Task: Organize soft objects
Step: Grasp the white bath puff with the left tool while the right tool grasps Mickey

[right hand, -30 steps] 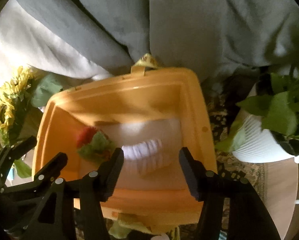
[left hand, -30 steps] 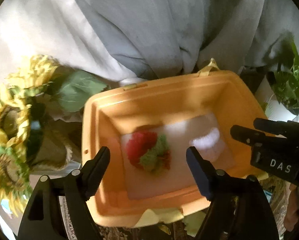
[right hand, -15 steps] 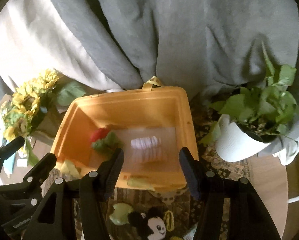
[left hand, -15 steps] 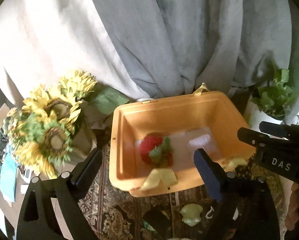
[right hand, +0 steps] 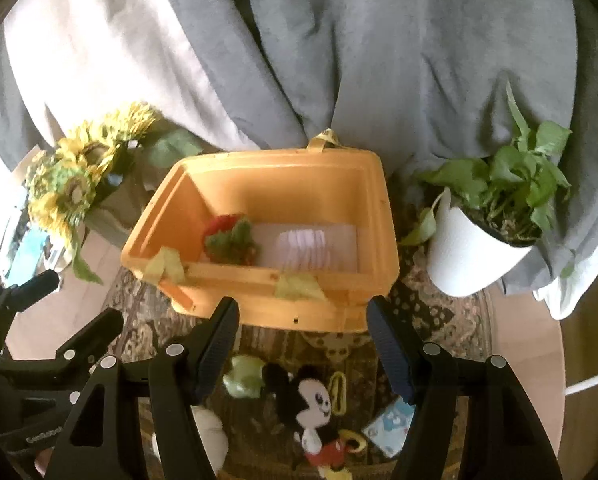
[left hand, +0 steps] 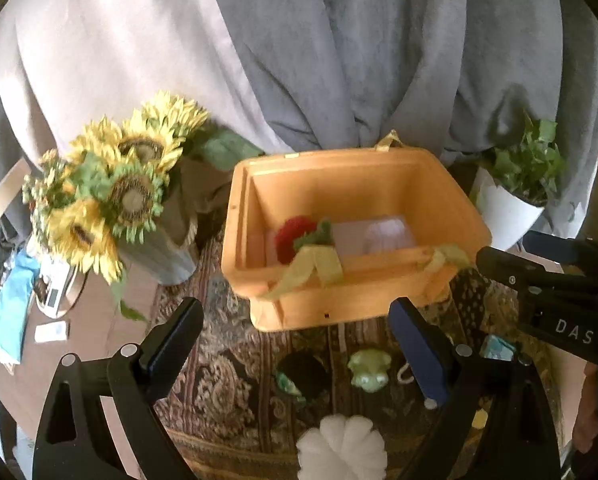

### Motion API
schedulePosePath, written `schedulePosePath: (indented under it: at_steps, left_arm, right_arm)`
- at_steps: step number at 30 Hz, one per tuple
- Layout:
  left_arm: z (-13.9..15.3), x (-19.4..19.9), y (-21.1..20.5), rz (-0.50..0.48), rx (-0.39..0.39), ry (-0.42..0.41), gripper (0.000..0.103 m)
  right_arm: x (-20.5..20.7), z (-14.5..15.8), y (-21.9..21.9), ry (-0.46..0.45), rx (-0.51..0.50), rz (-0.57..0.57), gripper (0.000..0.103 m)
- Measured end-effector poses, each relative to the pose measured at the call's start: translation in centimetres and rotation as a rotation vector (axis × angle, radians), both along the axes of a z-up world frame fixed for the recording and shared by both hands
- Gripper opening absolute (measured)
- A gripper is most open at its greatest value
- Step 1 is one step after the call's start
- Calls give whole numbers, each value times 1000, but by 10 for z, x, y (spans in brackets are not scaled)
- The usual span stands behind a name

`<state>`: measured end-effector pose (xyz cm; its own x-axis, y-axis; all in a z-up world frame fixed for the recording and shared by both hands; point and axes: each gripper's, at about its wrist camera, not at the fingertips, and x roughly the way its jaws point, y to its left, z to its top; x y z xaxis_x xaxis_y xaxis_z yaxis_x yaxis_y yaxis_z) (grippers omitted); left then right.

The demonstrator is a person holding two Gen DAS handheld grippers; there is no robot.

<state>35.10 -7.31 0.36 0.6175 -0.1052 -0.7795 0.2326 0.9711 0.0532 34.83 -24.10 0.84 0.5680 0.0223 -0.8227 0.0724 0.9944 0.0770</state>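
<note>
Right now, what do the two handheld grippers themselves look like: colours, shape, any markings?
The left gripper and the right gripper are both black plastic: two angular fingers with triangular cut-outs and silver screw heads, and dark blue ribbed pads on the inner faces. White "DAS" lettering marks the right gripper's side in the left wrist view; small, partly legible white lettering sits on the left one's body in the right view.

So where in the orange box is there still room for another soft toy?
The orange box has bare floor at its right end, past the white pillow. The left end is crowded by the strawberry toy. The rug in front is busy with the mouse doll and frog toy.
</note>
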Motion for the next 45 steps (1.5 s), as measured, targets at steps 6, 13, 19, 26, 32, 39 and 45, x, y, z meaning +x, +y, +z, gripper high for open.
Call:
schedulePosePath:
  at_steps: [6, 13, 19, 26, 32, 39, 45]
  left_arm:
    - [-8, -23, 1, -11, 7, 31, 96]
    - [-13, -48, 2, -17, 12, 66, 98]
    - [-24, -62, 1, -26, 12, 114, 99]
    - [-45, -70, -2, -40, 5, 182, 99]
    - [-68, -73, -3, -43, -6, 259, 99]
    - [-93, -71, -4, -26, -19, 343, 99]
    - [-115, -67, -4, -6, -25, 415, 98]
  right_arm:
    - [-24, -3, 4, -4, -4, 10, 67]
    - [-50, -7, 8, -4, -2, 21, 67]
    - [-66, -19, 10, 21, 12, 24, 67]
    - [-77, -40, 7, 91, 35, 11, 67]
    - [-83, -60, 8, 151, 38, 14, 67]
    - [-82, -84, 9, 231, 31, 22, 67]
    - [-76, -105, 6, 286, 24, 20, 67]
